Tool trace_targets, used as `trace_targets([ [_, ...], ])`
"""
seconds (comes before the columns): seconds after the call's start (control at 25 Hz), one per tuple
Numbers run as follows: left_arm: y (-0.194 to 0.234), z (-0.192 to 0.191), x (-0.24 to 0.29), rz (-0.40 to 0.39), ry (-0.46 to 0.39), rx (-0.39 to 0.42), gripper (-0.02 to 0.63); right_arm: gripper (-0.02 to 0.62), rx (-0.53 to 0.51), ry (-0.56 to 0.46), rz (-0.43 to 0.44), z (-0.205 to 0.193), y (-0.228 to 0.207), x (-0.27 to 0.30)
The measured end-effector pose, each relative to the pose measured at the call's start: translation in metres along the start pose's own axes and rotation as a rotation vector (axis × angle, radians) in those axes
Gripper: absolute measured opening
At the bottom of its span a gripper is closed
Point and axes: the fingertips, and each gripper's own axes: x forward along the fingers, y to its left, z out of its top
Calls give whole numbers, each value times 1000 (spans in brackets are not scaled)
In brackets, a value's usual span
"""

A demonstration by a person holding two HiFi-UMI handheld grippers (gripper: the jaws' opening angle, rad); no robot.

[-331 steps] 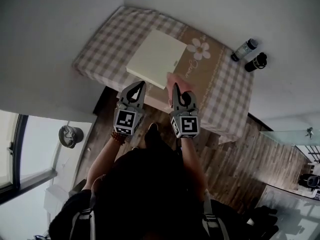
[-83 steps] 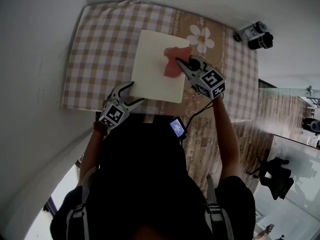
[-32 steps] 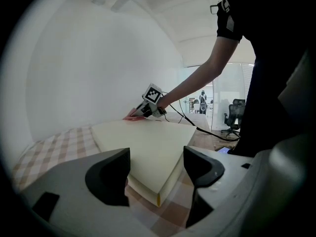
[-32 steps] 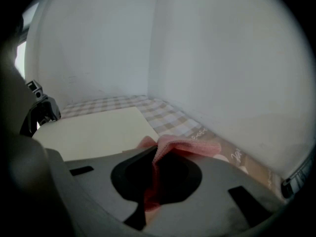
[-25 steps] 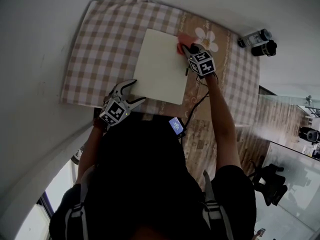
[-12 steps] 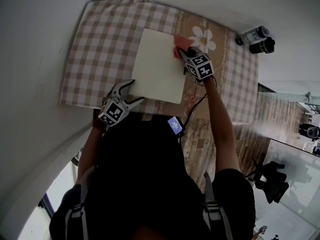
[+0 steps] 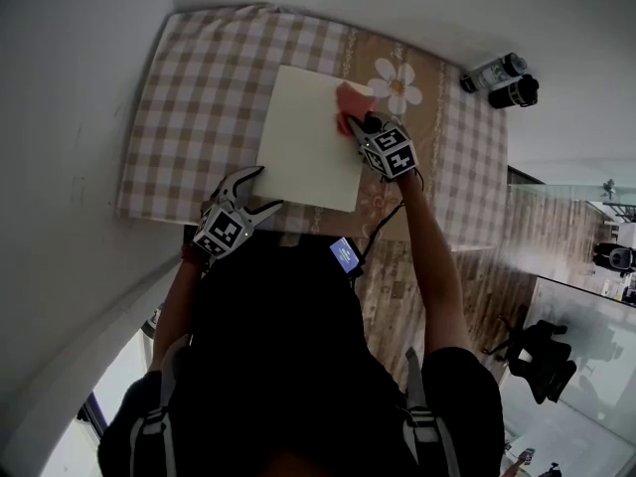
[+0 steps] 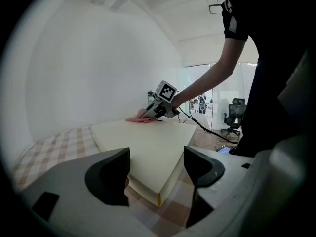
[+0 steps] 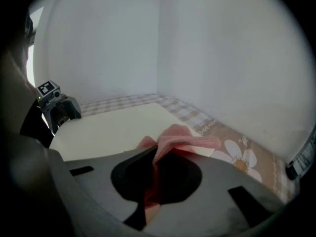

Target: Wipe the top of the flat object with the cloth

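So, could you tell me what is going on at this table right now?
A person with a gripper in each hand is wiping a cream flat board that lies on a checked tablecloth. The right gripper is shut on a pink cloth, which rests near the board's far right corner. The left gripper is open and empty by the near left corner.
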Motion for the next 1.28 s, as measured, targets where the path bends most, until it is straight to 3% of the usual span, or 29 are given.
trace_targets([
  [1.28, -2, 0, -3, 5, 29, 18, 353, 8, 14, -23, 17, -24, 66, -32],
])
